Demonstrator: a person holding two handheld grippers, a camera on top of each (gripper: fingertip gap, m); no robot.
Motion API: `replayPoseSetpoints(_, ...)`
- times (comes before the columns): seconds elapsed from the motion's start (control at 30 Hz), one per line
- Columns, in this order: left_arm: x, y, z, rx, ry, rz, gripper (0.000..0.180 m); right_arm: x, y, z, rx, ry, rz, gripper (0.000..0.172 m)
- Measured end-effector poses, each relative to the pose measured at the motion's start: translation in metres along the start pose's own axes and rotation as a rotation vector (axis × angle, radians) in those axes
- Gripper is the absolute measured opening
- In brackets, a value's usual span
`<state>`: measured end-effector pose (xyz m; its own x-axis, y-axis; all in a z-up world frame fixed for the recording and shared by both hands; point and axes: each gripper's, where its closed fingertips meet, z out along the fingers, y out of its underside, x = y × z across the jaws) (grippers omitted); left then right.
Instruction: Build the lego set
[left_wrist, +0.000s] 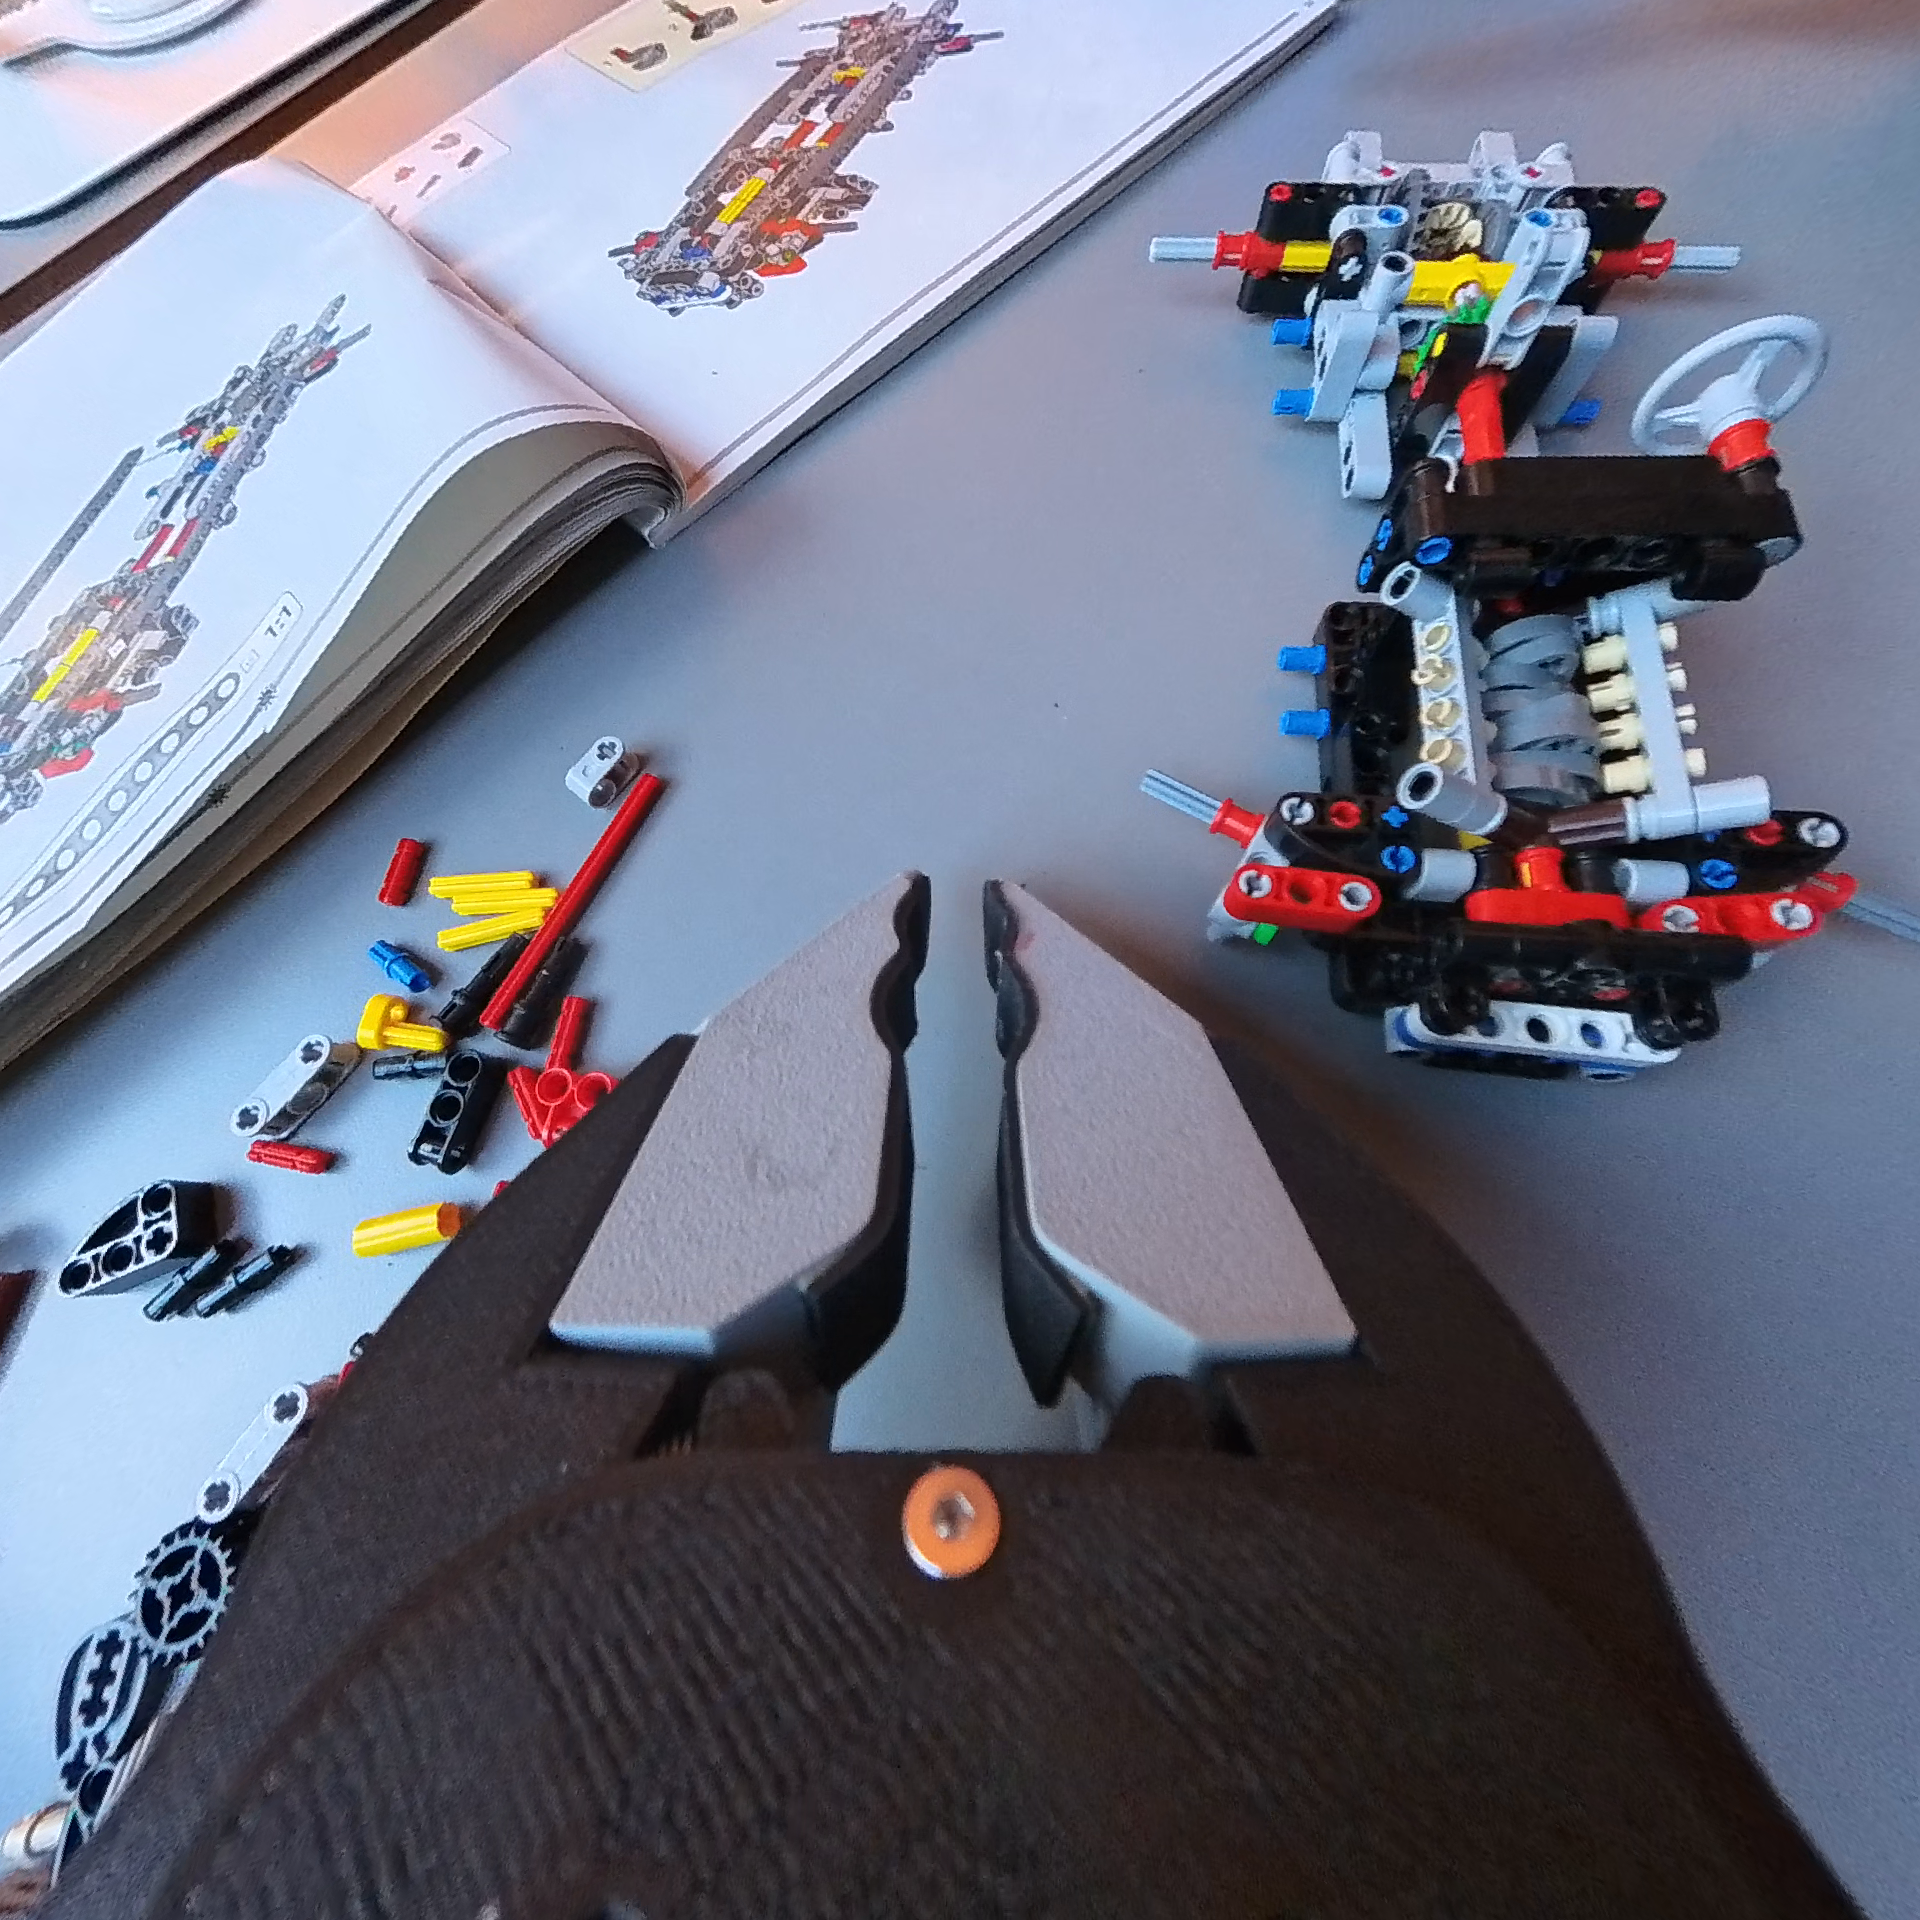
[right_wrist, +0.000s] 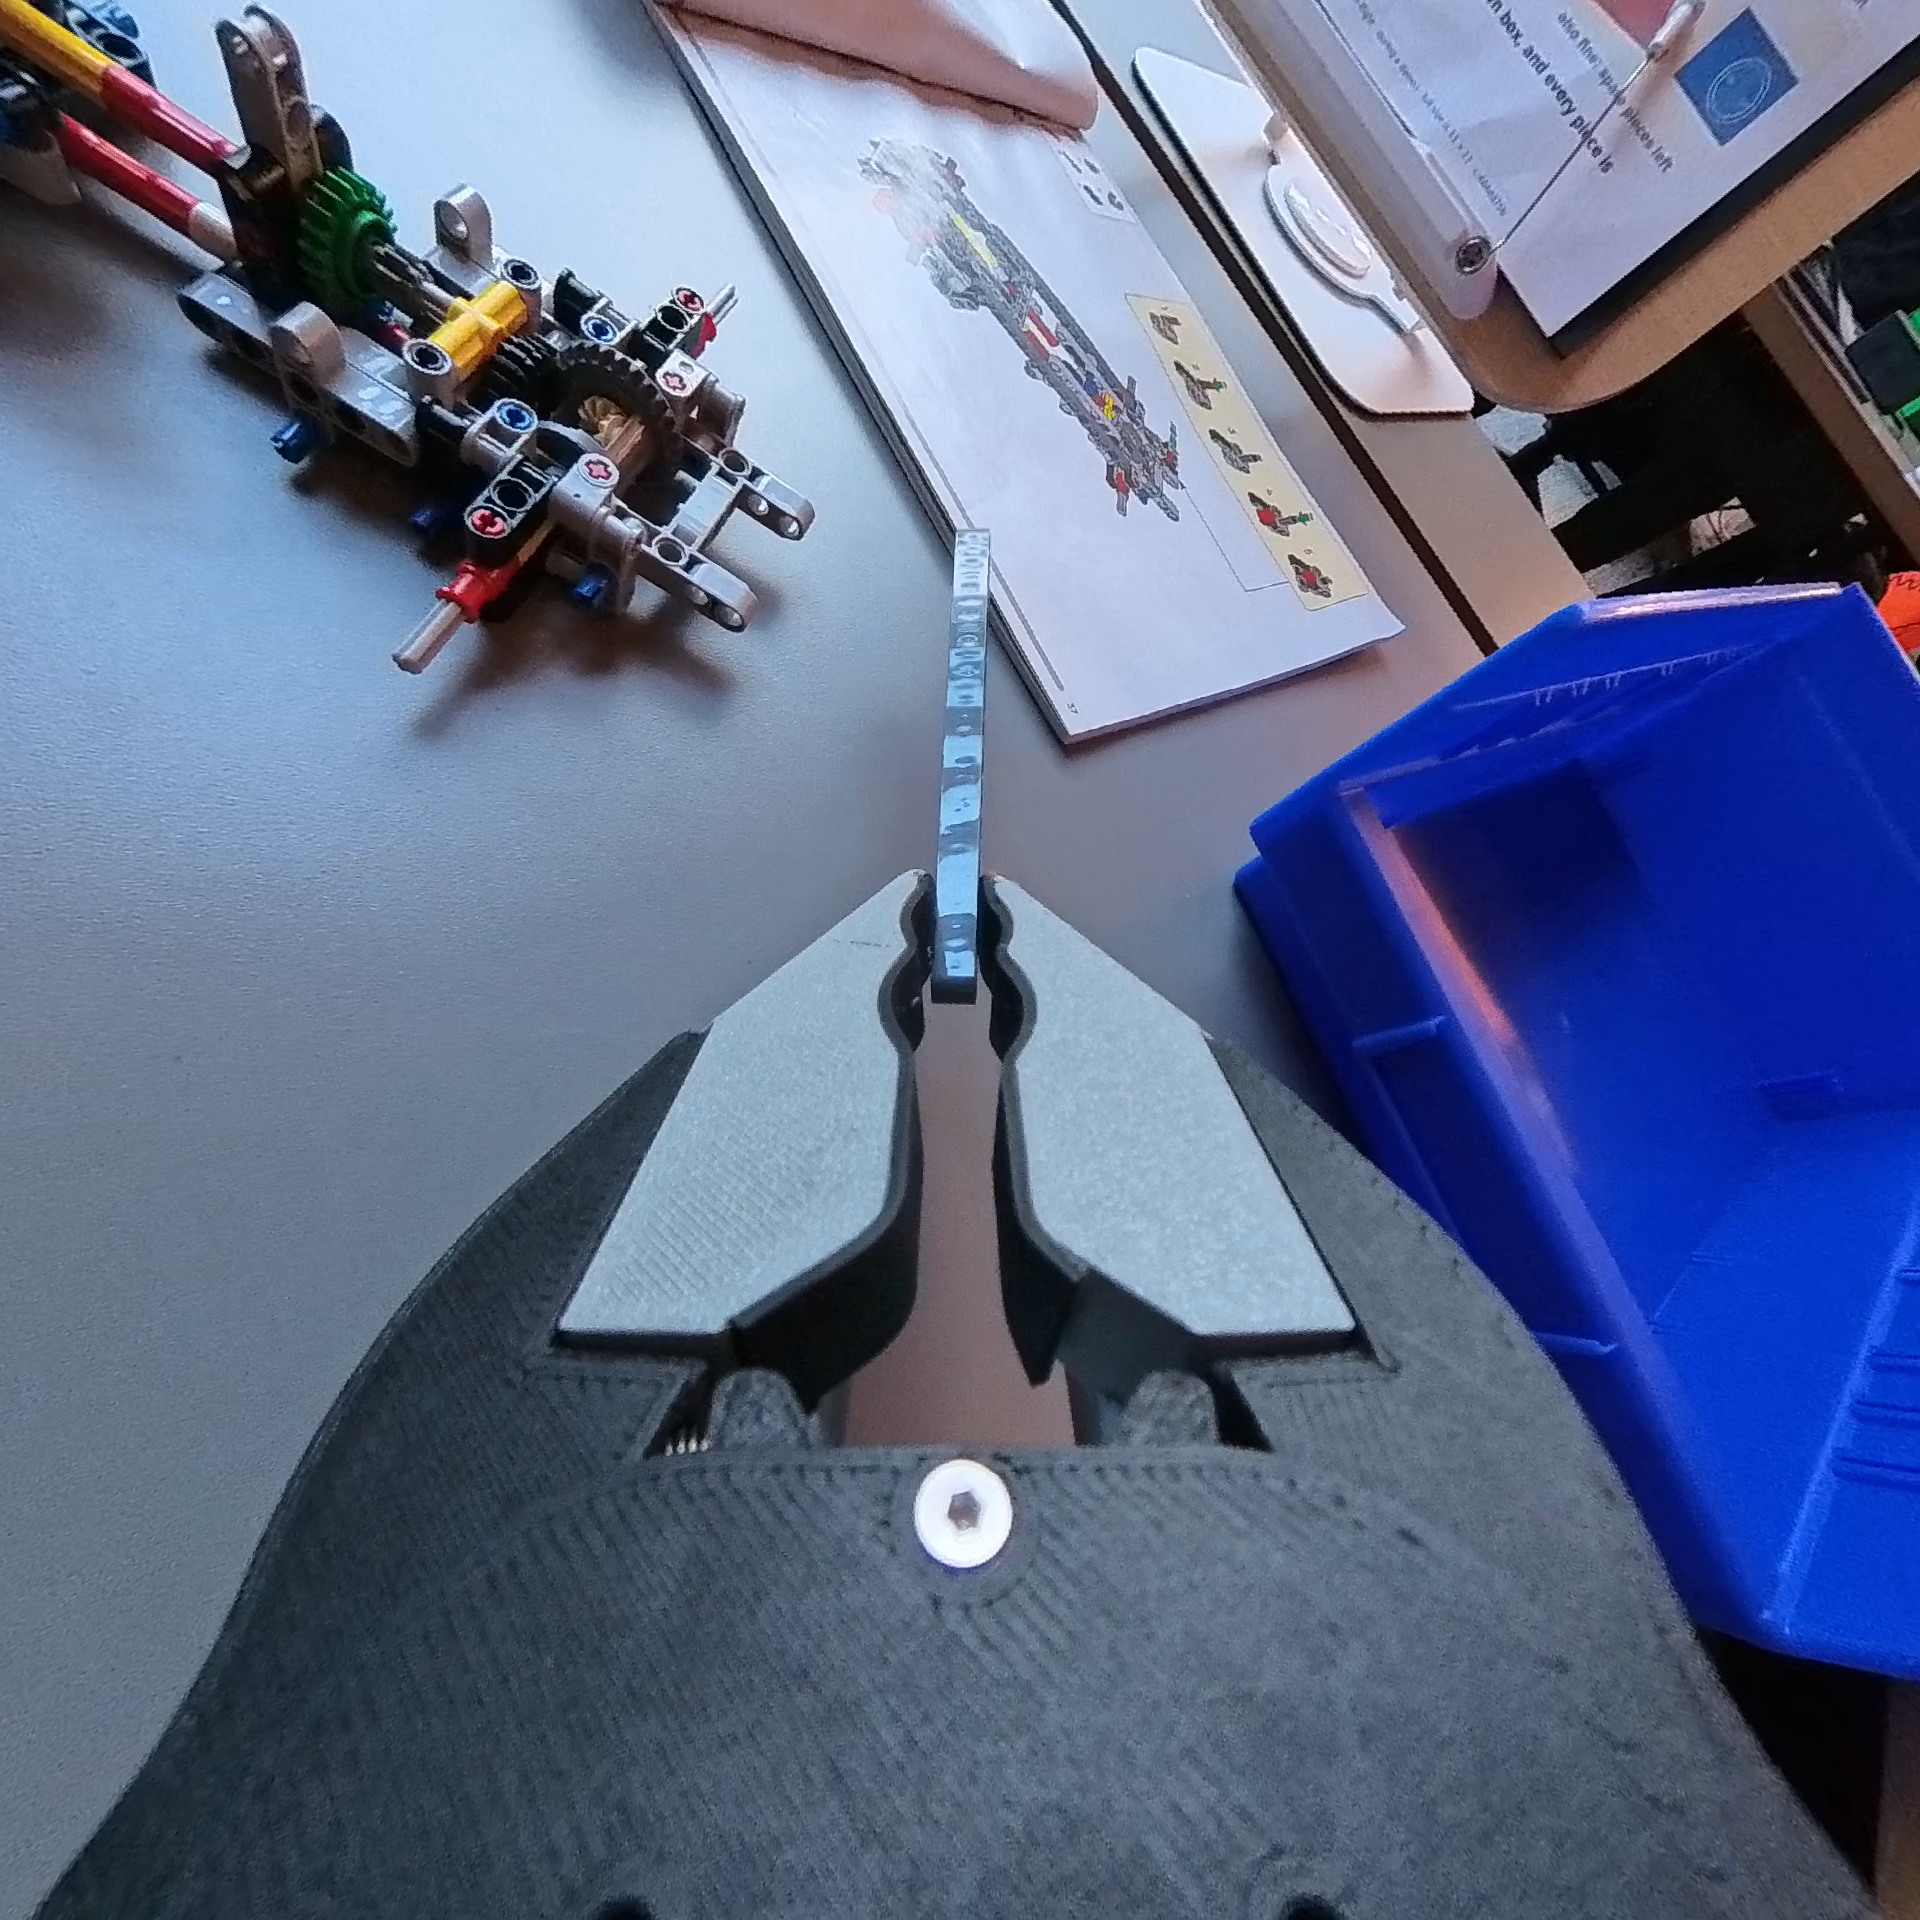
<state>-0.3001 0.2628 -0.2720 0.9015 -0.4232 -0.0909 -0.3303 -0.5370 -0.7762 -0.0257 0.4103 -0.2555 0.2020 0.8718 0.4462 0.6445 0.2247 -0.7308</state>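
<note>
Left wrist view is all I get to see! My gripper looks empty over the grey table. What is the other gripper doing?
Observer: The right gripper is clamped on one end of a long, thin grey beam that sticks out ahead of it.
Operator: Is there anything next to it that I can't see?
Observer: Yes, a big blue bin sits just to its right on the table.
Operator: Can it see my toy car thing?
Observer: It sees one end of the brick model, with a green gear that your view hardly shows.
Operator: And the book?
Observer: The open instruction booklet lies beyond the beam's far tip.
</note>
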Motion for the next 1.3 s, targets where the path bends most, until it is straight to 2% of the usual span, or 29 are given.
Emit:
replayPoseSetpoints(0.3,0.000,0.000,0.000,0.004,0.008,-0.007,0.007,-0.001,-0.004,-0.002,0.019,0.001,-0.009,0.005)
replayPoseSetpoints(0.5,-0.004,-0.001,-0.001,0.010,0.002,-0.021,0.007,-0.014,-0.034,-0.012,0.135,0.005,-0.064,0.005)
replayPoseSetpoints(0.67,-0.002,0.000,0.000,0.003,0.006,-0.012,0.011,-0.043,-0.056,-0.016,0.194,-0.003,-0.203,0.005)
replayPoseSetpoints(0.83,-0.003,0.001,0.001,-0.005,-0.018,0.012,0.017,-0.087,-0.063,-0.015,0.209,-0.064,-0.397,0.005)
replayPoseSetpoints(1.03,-0.003,0.000,0.000,0.003,-0.026,0.018,0.018,-0.100,-0.084,-0.037,0.341,0.088,-0.576,0.005)
replayPoseSetpoints(1.17,-0.005,0.001,0.000,-0.003,-0.031,0.010,0.018,-0.072,-0.085,-0.041,0.305,0.231,-0.555,0.005)
replayPoseSetpoints(1.3,-0.006,0.001,0.000,-0.001,-0.038,0.009,0.018,-0.061,-0.092,-0.056,0.357,0.278,-0.507,0.005)
